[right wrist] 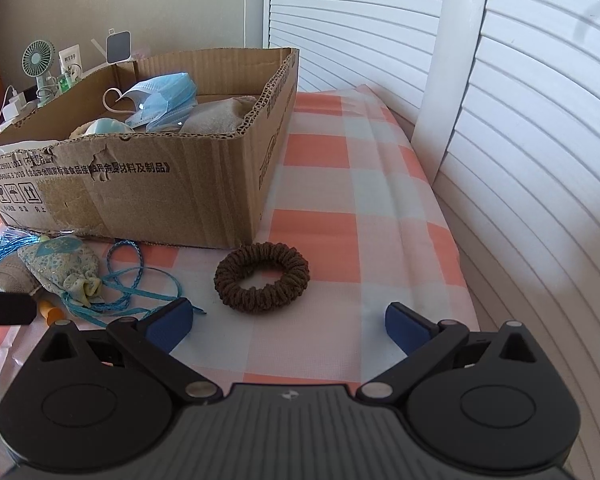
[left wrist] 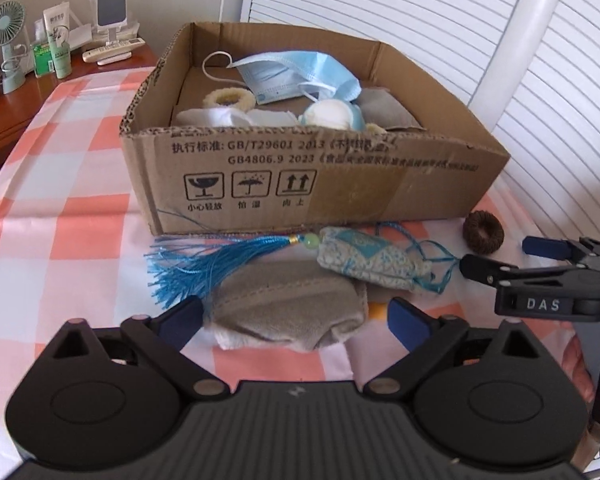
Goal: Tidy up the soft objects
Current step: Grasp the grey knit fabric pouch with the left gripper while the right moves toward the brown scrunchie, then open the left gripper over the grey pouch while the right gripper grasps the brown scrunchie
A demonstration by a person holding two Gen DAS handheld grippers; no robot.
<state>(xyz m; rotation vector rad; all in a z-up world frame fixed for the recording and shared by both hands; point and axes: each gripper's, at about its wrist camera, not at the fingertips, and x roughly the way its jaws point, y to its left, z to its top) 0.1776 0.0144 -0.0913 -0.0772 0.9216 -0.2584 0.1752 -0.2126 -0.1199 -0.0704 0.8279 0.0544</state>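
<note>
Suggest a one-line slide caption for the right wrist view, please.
Open right gripper poised before a brown scrunchie on the checked cloth, beside the cardboard box.

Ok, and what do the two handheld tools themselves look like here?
Both match: the left tool and right tool have matte black ribbed bodies, two round black hubs, silver pivot pins, black linkage arms and blue pads. Seen from the left wrist, the right tool's side reads "DAS" in white letters.
</note>
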